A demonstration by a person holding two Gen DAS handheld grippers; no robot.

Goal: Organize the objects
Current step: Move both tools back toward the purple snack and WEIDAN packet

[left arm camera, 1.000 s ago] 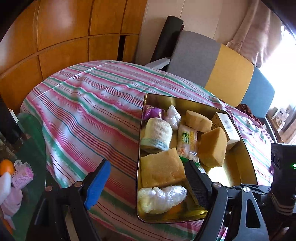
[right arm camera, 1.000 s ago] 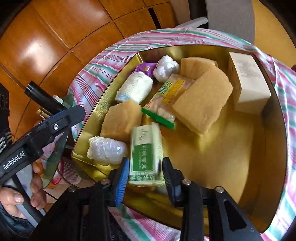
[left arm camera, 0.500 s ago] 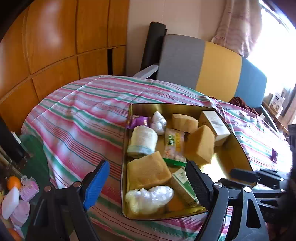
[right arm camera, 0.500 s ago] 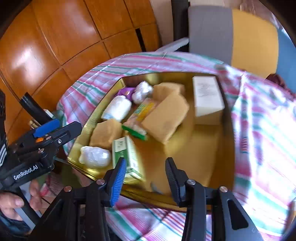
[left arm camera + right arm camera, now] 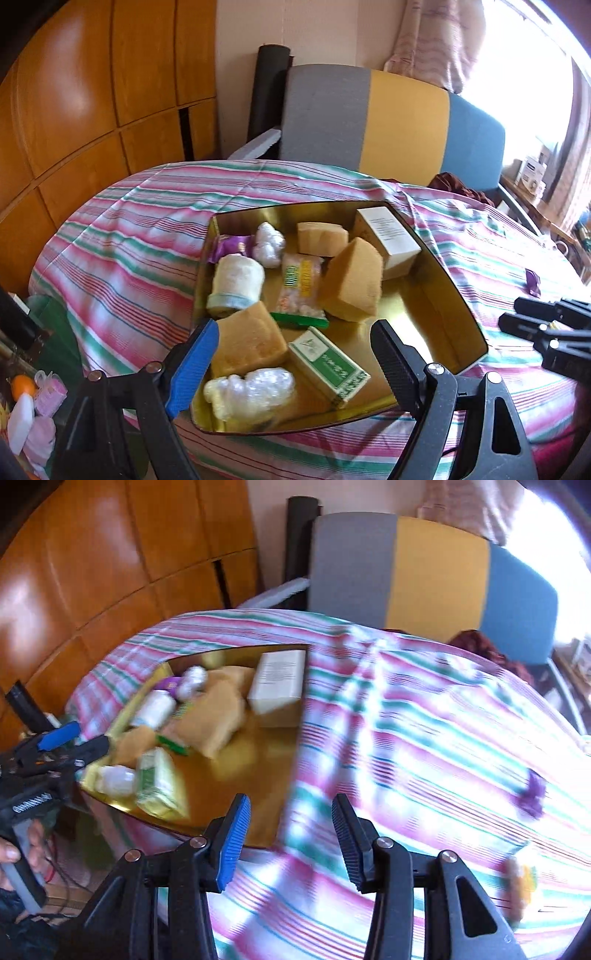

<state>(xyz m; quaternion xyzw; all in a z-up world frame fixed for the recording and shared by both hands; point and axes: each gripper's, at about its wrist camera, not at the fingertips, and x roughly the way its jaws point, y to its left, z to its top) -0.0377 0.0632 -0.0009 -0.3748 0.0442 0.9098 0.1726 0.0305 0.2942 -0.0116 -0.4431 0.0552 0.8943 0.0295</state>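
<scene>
A gold tray (image 5: 447, 295) on the striped tablecloth holds a green-and-white box (image 5: 328, 365), several tan sponges (image 5: 352, 284), a rolled white cloth (image 5: 236, 282), a snack packet (image 5: 301, 290), a white box (image 5: 388, 230) and clear-wrapped bundles (image 5: 251, 391). My left gripper (image 5: 295, 363) is open and empty, hovering over the tray's near end. My right gripper (image 5: 288, 834) is open and empty, over the tablecloth right of the tray (image 5: 229, 760); this view is blurred. It also shows in the left wrist view (image 5: 543, 325). A small purple item (image 5: 533, 794) lies on the cloth at right.
A grey, yellow and blue chair back (image 5: 388, 122) stands behind the table. Wooden panels (image 5: 92, 92) line the left wall. Small toiletries (image 5: 33, 413) sit low at left. A blurred yellow object (image 5: 521, 886) lies on the cloth near the right edge.
My right gripper let go of the green-and-white box in the tray, opened, and swung right over the tablecloth. My left gripper pulled back and up a little, staying open.
</scene>
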